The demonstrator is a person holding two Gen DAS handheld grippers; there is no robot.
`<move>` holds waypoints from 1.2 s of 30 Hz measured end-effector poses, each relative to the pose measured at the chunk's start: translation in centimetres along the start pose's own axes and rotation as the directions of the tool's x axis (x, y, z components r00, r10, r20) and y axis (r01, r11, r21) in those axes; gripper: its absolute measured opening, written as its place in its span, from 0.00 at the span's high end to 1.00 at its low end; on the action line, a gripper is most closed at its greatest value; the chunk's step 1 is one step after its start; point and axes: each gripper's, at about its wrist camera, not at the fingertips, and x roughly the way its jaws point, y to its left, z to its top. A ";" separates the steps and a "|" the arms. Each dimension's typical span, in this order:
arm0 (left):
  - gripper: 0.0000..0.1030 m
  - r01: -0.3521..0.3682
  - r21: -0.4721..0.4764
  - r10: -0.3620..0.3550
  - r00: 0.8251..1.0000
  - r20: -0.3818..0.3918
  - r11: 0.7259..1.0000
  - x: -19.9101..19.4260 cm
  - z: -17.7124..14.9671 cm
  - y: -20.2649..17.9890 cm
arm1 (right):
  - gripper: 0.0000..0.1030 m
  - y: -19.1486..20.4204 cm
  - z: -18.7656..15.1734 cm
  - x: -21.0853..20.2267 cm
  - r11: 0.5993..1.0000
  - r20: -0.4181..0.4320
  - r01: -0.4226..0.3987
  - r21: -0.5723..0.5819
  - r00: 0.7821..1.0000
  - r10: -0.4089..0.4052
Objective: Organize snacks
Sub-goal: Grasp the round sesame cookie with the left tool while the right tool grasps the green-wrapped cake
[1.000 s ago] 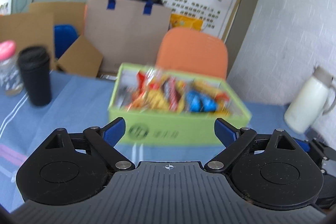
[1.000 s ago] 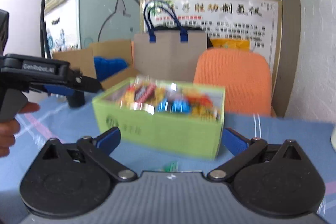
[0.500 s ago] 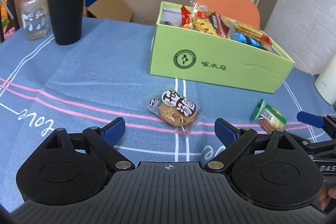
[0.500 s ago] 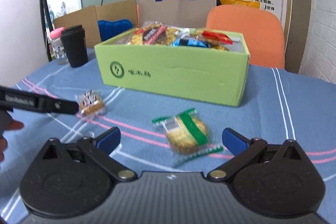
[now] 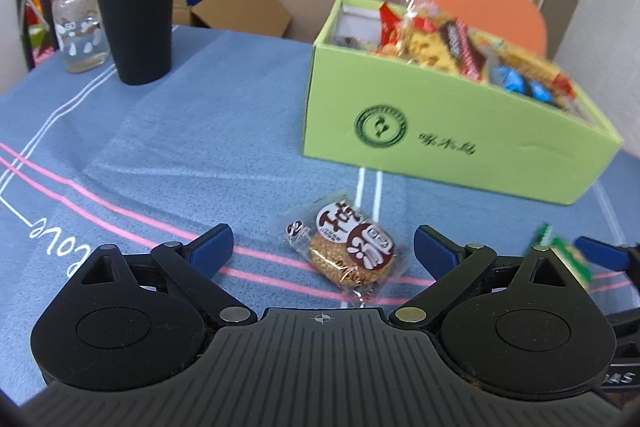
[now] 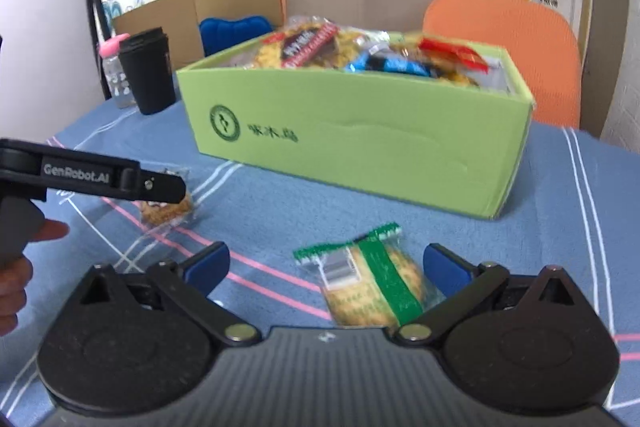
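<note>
A blue cloth [image 5: 200,131] with pink lines covers the bench. My left tongs [image 5: 323,251] are spread wide, the brown-label sesame cake packet [image 5: 344,253] lying on the cloth between their tips. My right tongs [image 6: 326,269] are likewise spread around the green-striped biscuit packet [image 6: 372,287]. Beyond both stands the green box [image 6: 360,135] heaped with snacks; farther left, a black cup [image 5: 136,19] stands beside a pink-lidded jar [image 5: 78,21].

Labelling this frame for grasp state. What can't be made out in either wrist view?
- Brown-label snack: near end hidden by the left gripper body in the left view; in the right view that gripper's finger crosses it.
- Green-striped snack: near end hidden by the right gripper body; mostly cut off in the left view.
- Green box: contents blurred, floor hidden under piled packets.
- Wrapper print: too blurred to read.
</note>
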 end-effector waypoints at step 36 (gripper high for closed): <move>0.51 -0.027 0.149 0.021 0.999 0.041 0.988 0.2 -1.7 -1.9 | 0.41 0.4 -1.1 -0.3 0.996 -0.009 0.059 -0.067 0.998 -0.060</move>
